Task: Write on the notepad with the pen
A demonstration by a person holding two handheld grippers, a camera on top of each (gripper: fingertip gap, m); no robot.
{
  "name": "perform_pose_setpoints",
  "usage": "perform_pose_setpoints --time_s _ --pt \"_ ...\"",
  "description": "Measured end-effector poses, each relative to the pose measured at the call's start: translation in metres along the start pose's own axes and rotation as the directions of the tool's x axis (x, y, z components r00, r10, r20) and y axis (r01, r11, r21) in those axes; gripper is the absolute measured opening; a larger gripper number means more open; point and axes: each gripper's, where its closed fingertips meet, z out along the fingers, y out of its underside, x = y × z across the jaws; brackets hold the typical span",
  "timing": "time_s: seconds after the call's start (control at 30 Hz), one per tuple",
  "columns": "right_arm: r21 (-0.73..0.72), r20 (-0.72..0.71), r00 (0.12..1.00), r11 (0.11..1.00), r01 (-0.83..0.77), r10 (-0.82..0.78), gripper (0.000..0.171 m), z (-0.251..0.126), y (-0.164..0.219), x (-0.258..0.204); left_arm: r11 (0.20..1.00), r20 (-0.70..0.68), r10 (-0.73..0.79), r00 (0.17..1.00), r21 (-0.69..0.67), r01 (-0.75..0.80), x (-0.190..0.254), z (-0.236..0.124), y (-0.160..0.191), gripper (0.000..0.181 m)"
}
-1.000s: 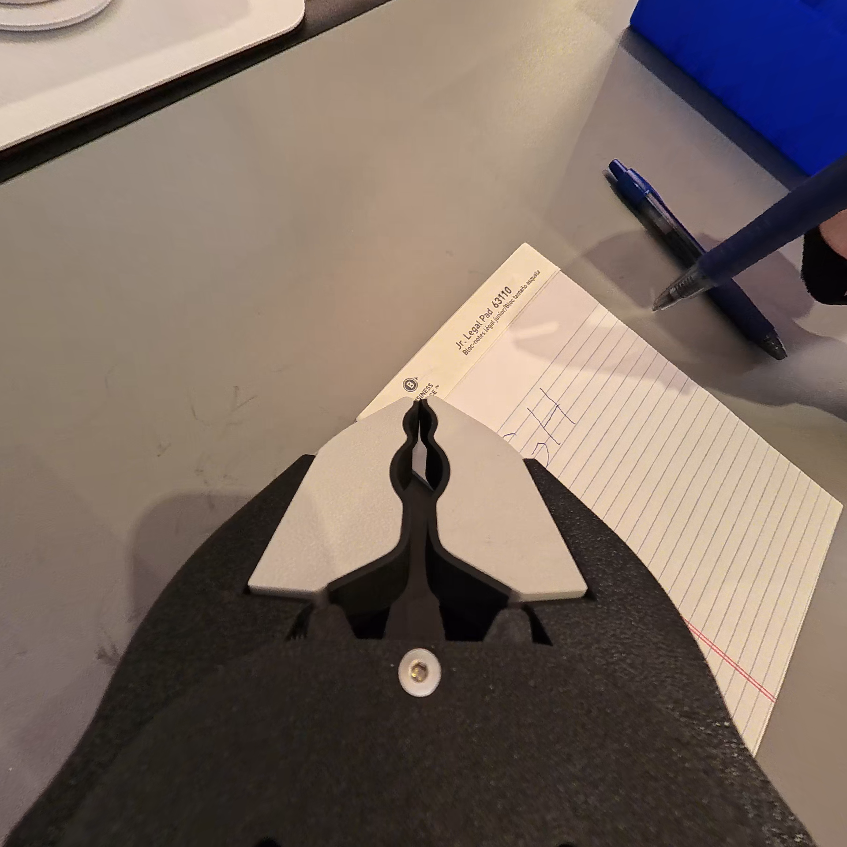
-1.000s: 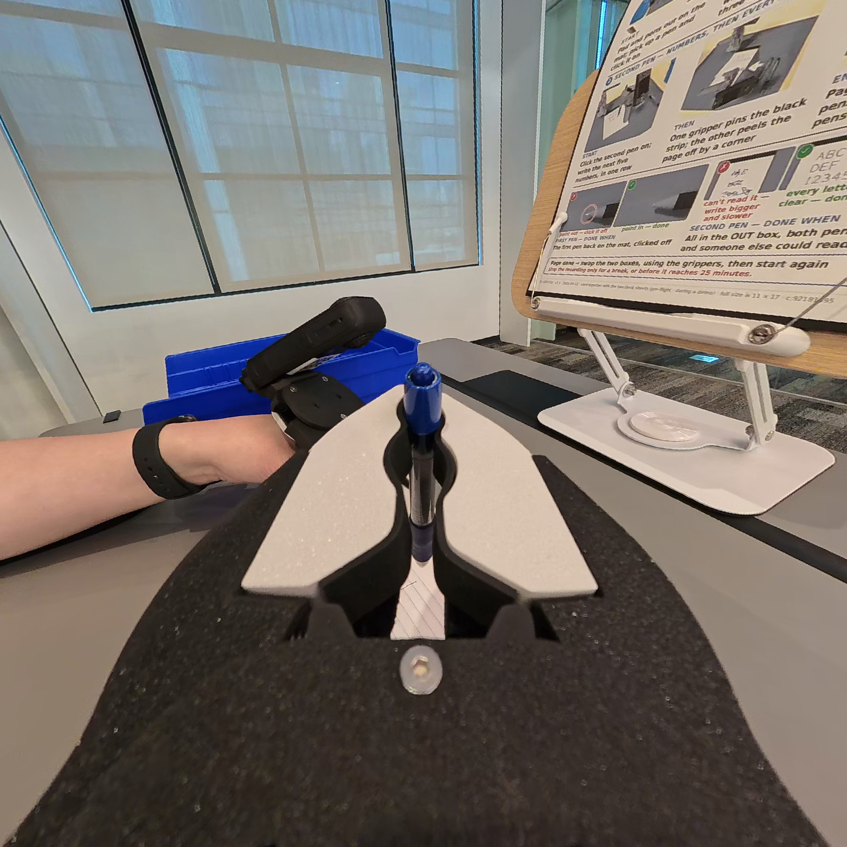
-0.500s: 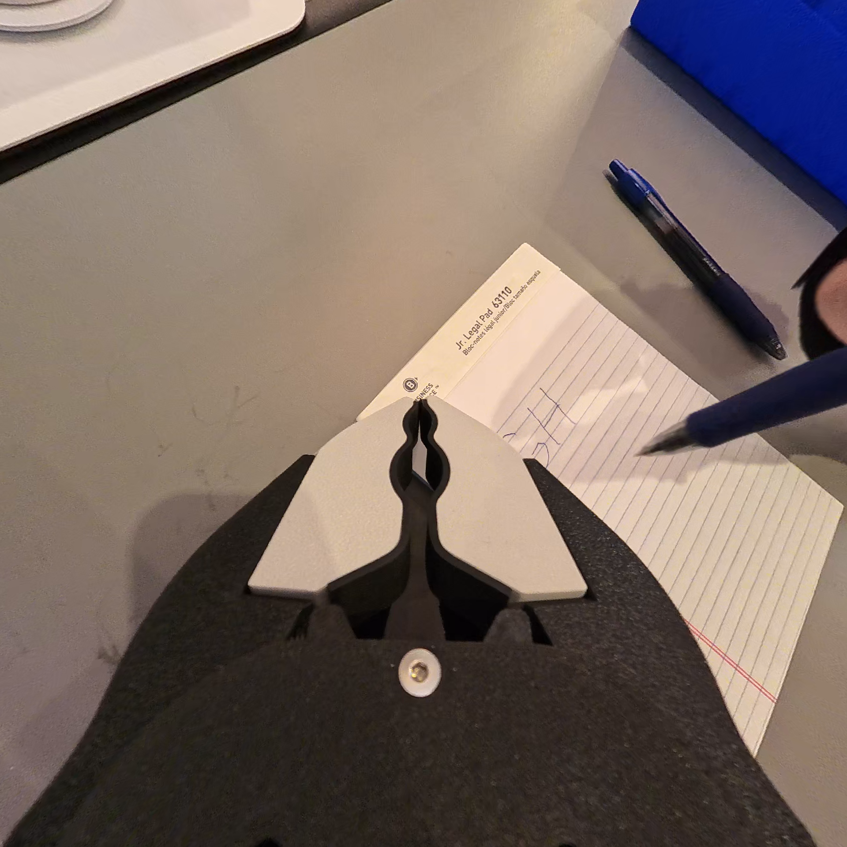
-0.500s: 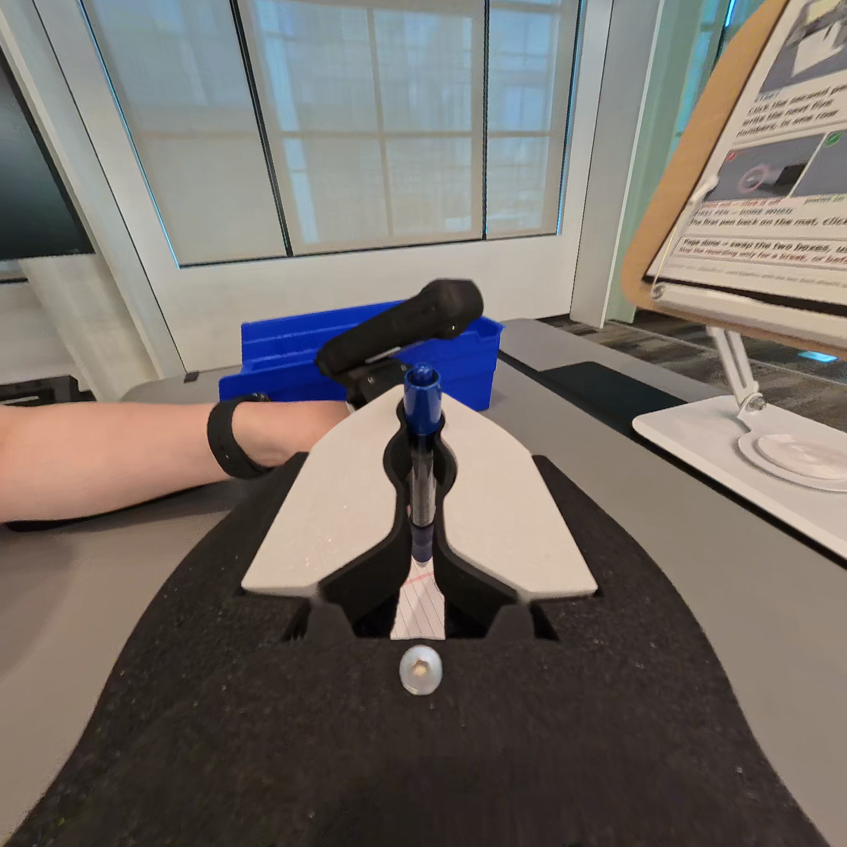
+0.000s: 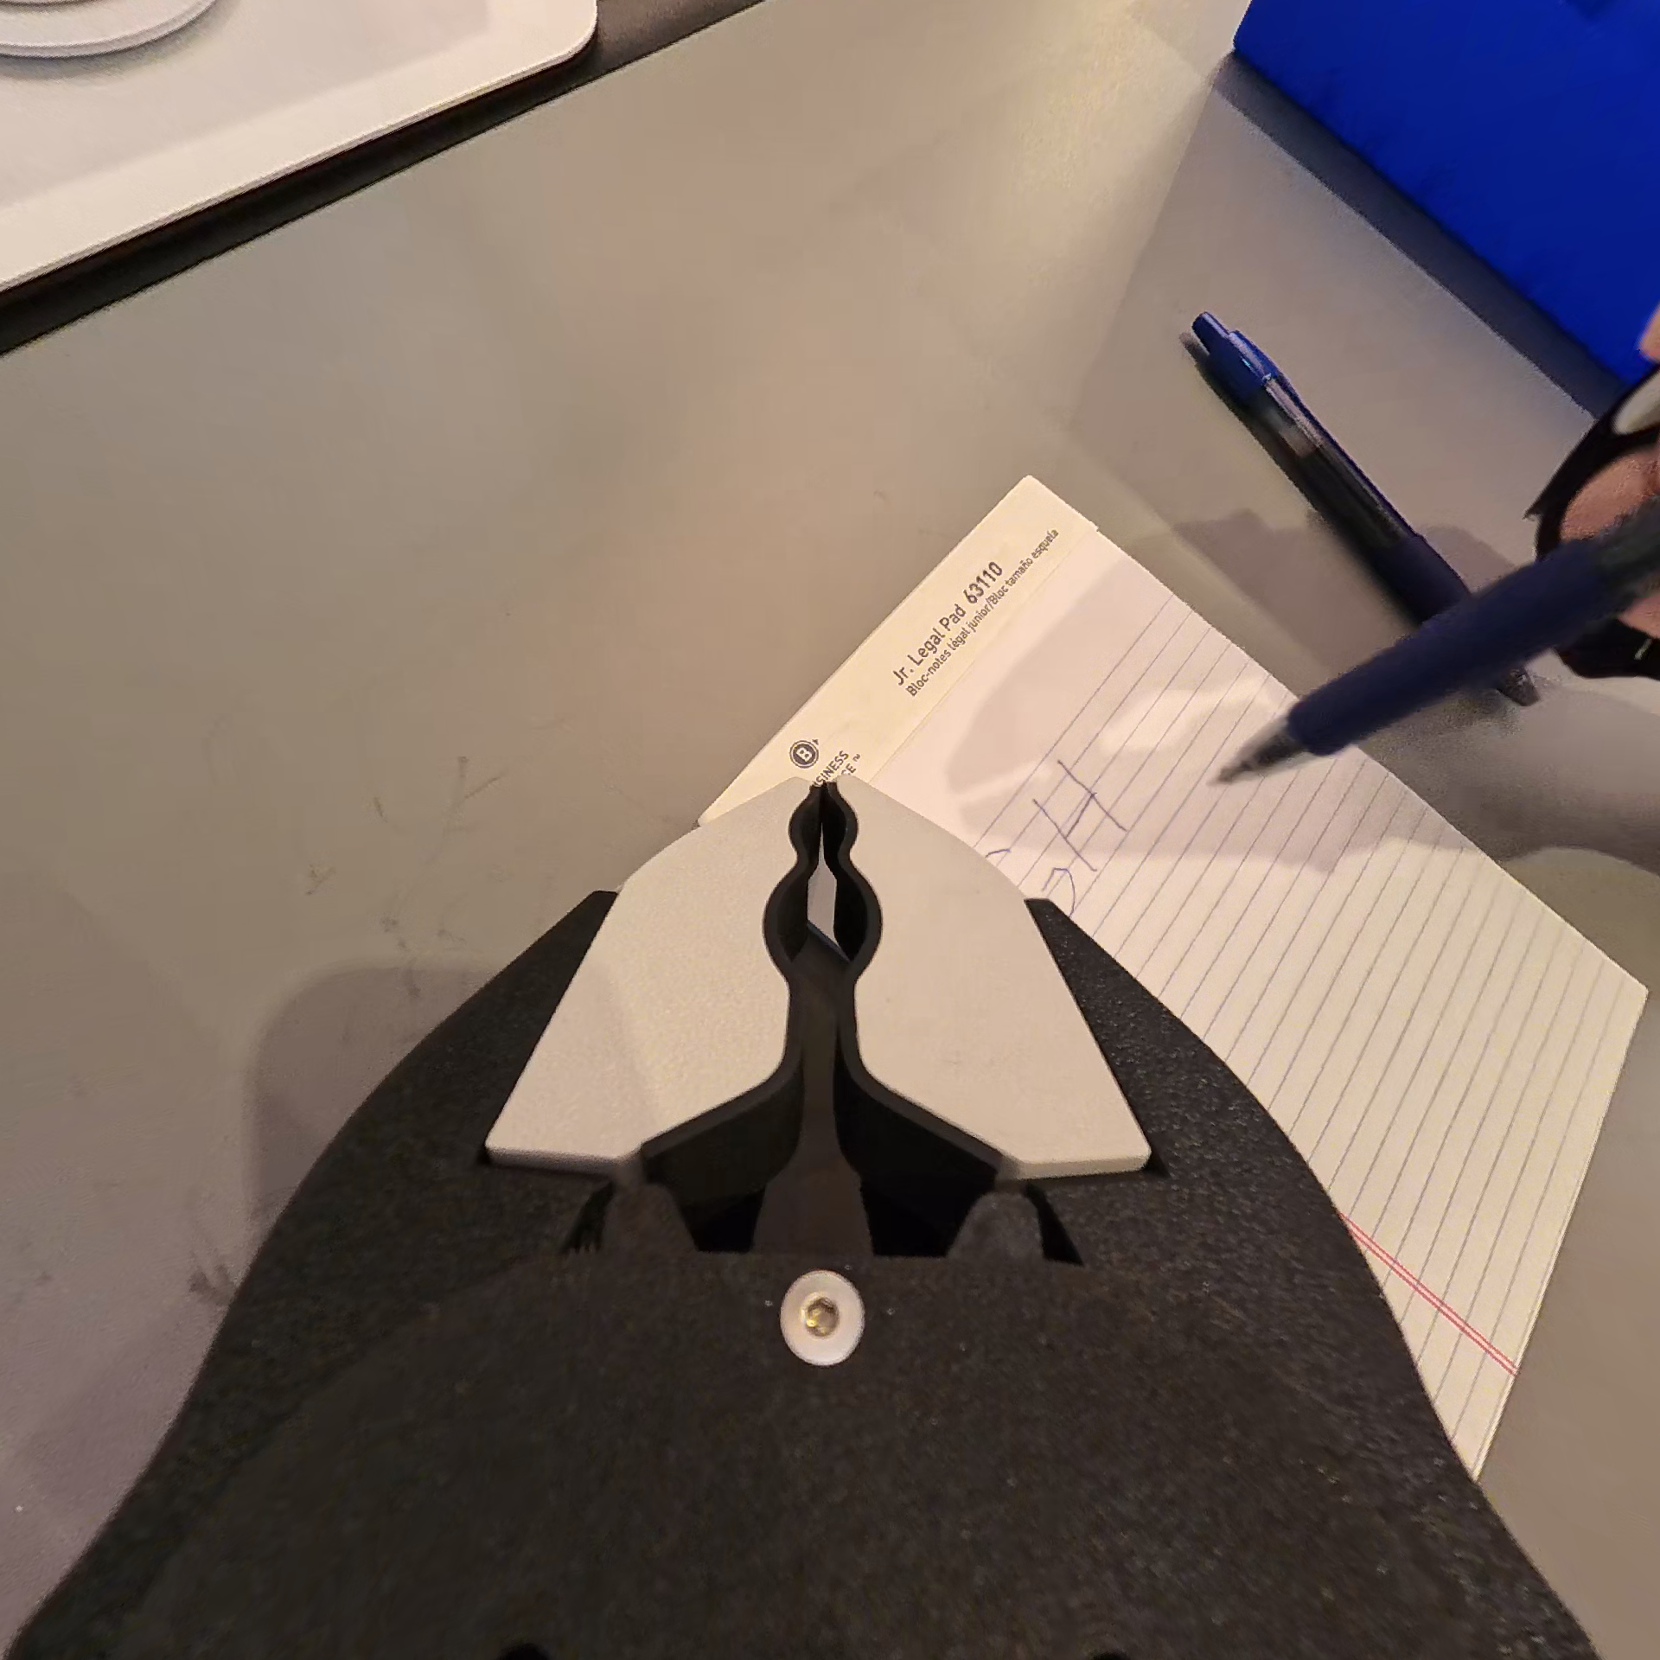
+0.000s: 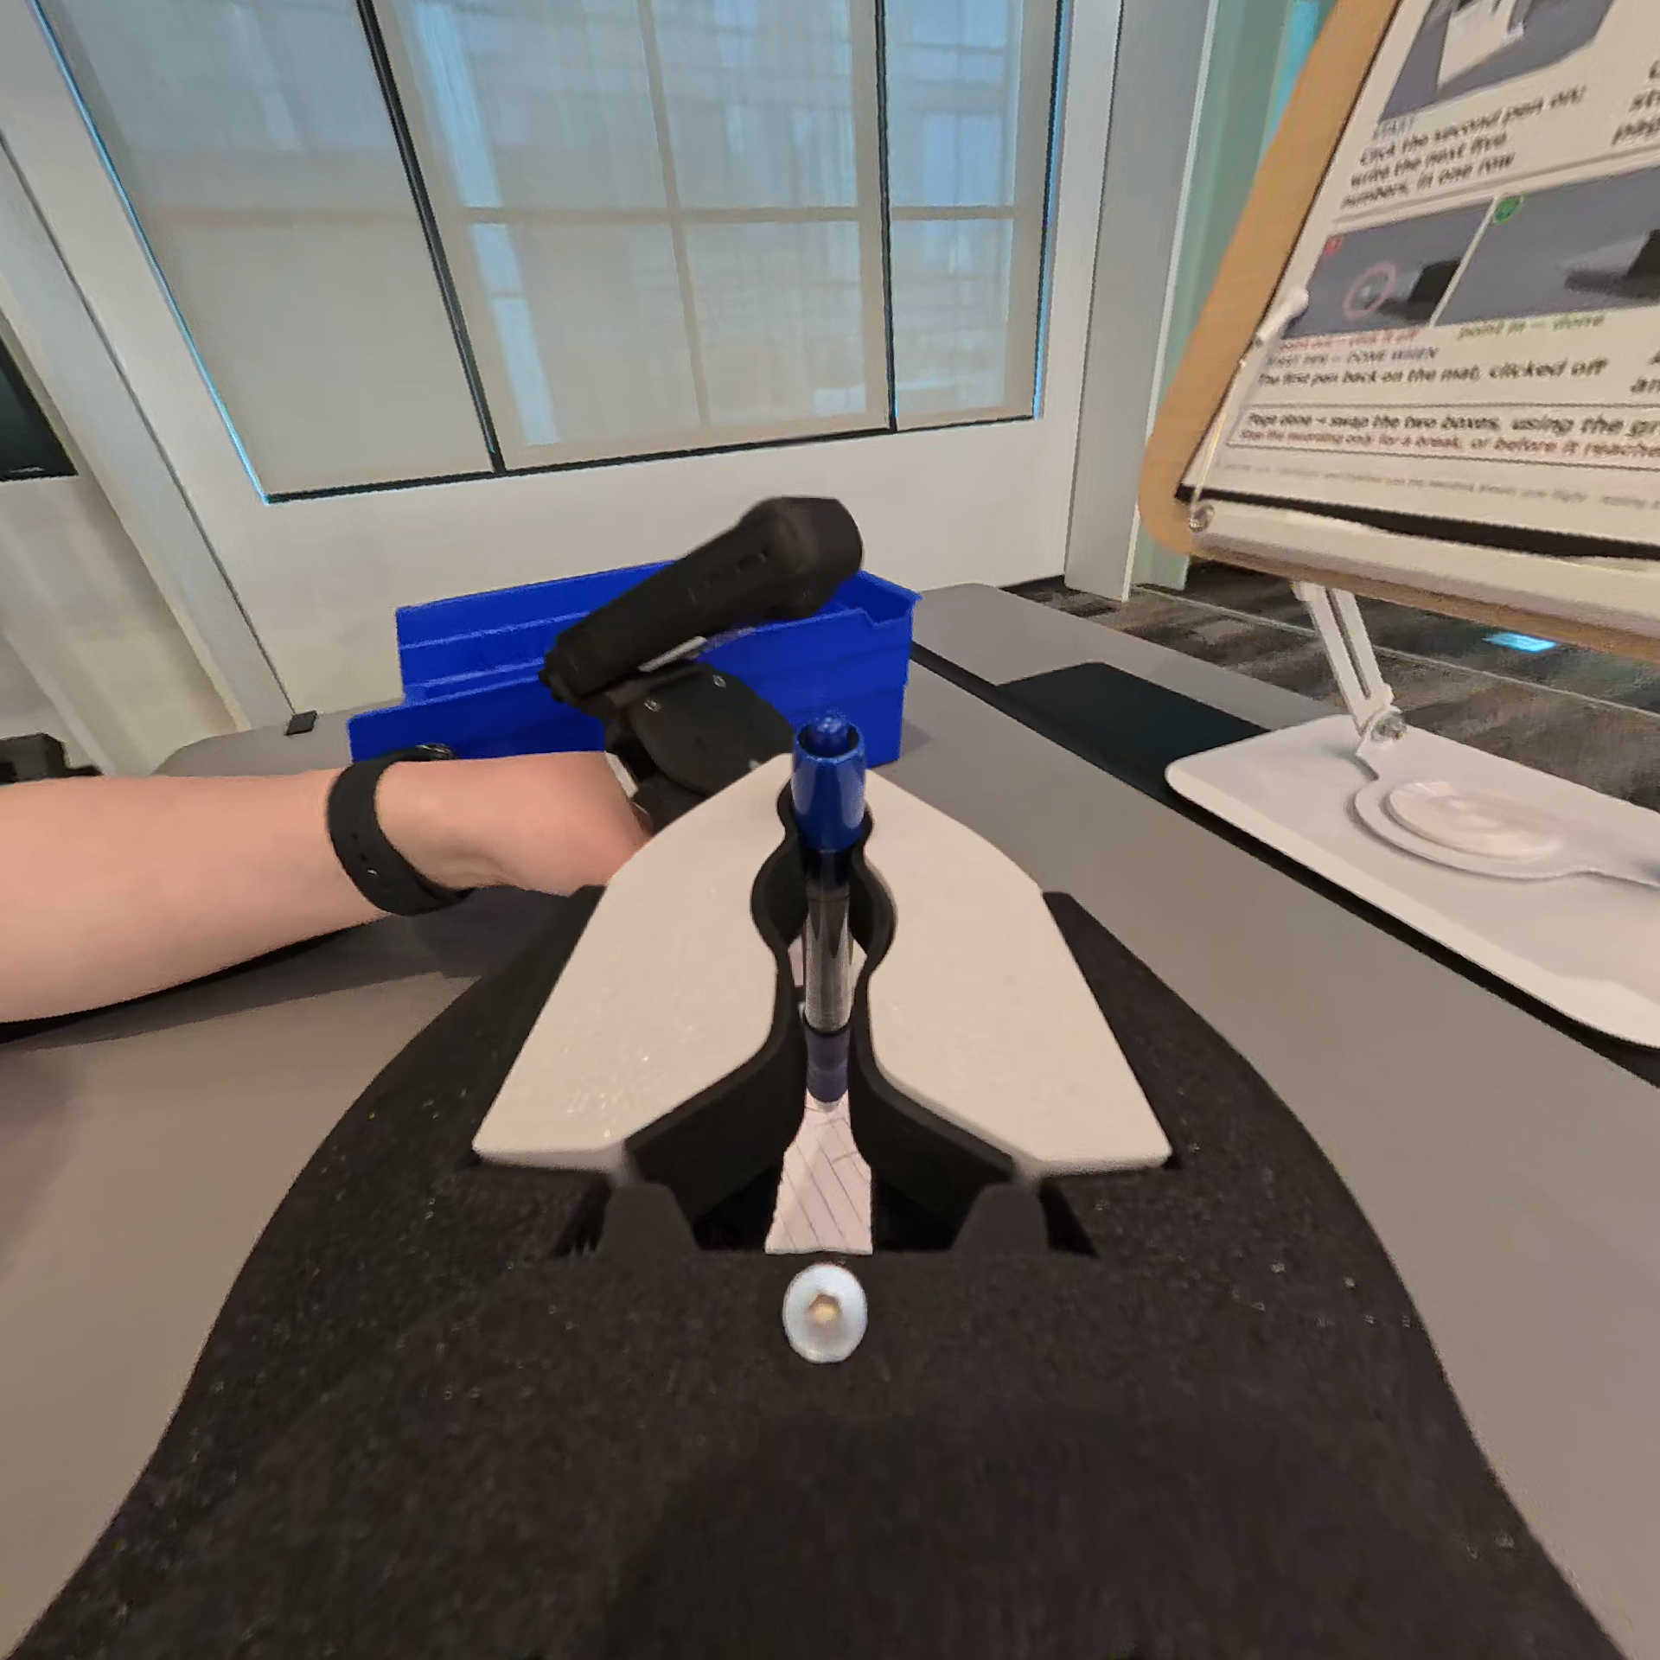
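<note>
Blue pen (image 5: 1401, 683) slants tip-down over notepad (image 5: 1302, 988).

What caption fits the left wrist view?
Shut grey tongs pin a white lined notepad while a dark blue pen nears it.

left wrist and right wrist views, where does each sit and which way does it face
Left wrist view: on the left claw, looking down at the notepad on the table; its shut fingers show.
Right wrist view: on the right claw, facing level across the table toward the windows; the person's forearm shows.
Shared: the held pen and the blue bin.
</note>
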Motion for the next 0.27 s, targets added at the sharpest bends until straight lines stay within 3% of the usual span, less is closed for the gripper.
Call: perform_pose_setpoints --time_s 0.27 --pt "-0.054 -0.086 0.996 0.998 -0.033 0.028 0.004 0.000 0.016 0.026 1.000 0.000 0.000 1.000 0.000 0.000 0.000 0.000 0.000 0.000"
